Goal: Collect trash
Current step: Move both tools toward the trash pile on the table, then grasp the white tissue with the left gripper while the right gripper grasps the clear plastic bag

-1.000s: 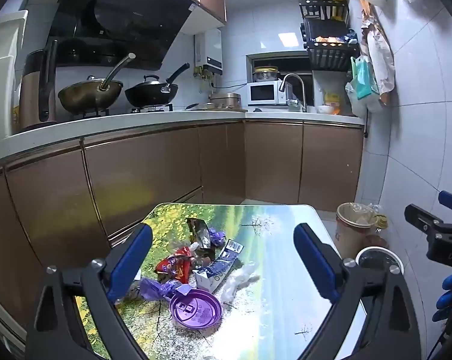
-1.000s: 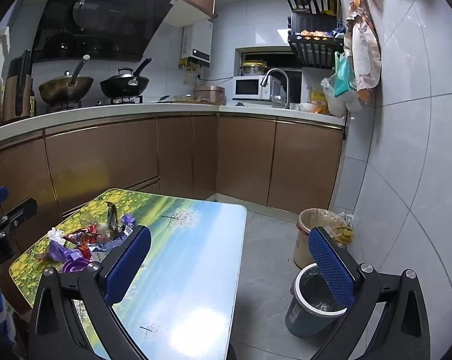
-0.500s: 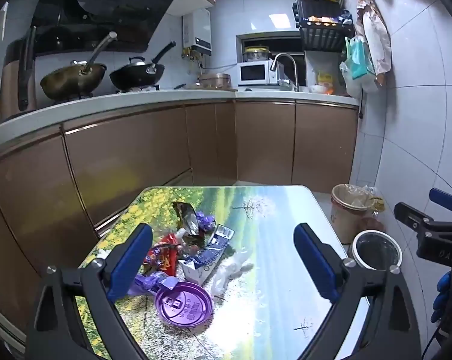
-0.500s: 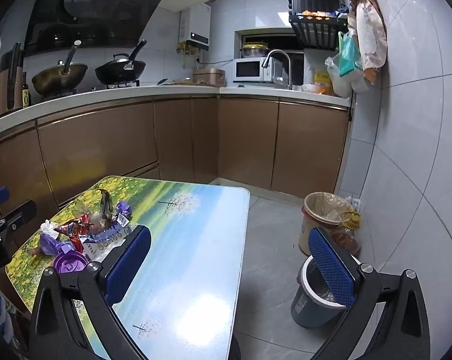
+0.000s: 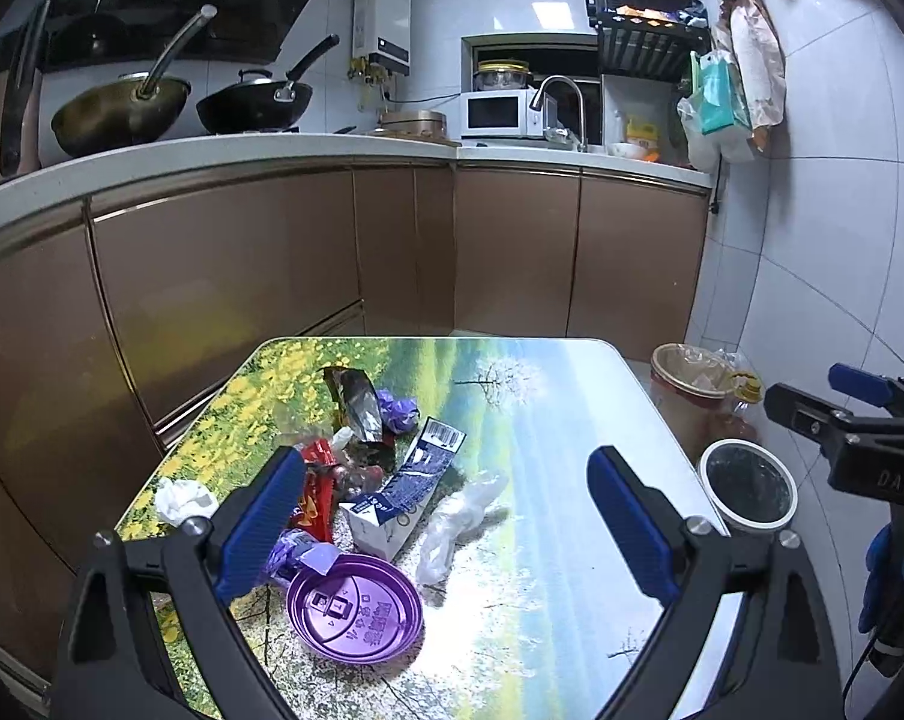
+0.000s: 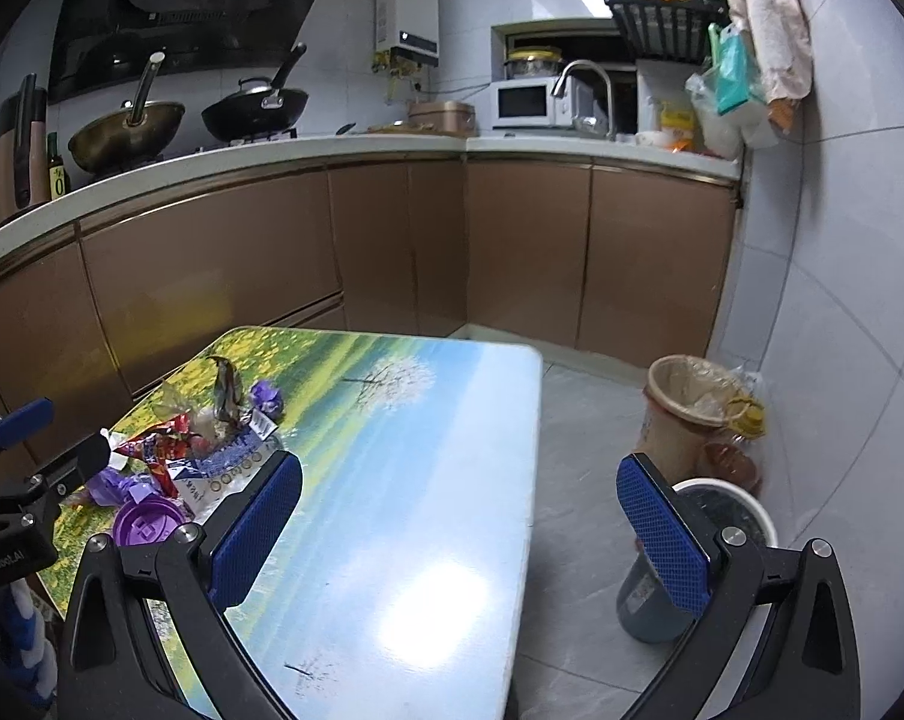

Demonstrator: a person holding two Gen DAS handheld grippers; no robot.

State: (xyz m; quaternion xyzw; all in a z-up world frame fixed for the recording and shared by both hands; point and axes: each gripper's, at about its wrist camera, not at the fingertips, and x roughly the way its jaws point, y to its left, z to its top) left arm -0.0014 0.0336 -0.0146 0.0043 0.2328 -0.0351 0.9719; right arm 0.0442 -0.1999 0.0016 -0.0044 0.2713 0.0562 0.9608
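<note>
Room: I am in a small kitchen with brown cupboards. A table (image 5: 512,432) with a meadow picture stands in the middle.
Trash: it sits in 1 heap on the left part of the table. I see a purple lid (image 5: 355,606), a blue and white carton (image 5: 401,495), a red wrapper (image 5: 315,495), a clear plastic bag (image 5: 461,513) and a white tissue (image 5: 179,495).
Bin: a grey bin (image 6: 692,564) stands on the floor, just right of the table.
Left gripper (image 5: 446,525): wide open, holding nothing, above the heap.
Right gripper (image 6: 461,531): wide open, holding nothing, over the table's right edge.
My tip: I think I should go down slowly with the left gripper, pinch just 1 thing, maybe the carton, and not push the rest off.
</note>
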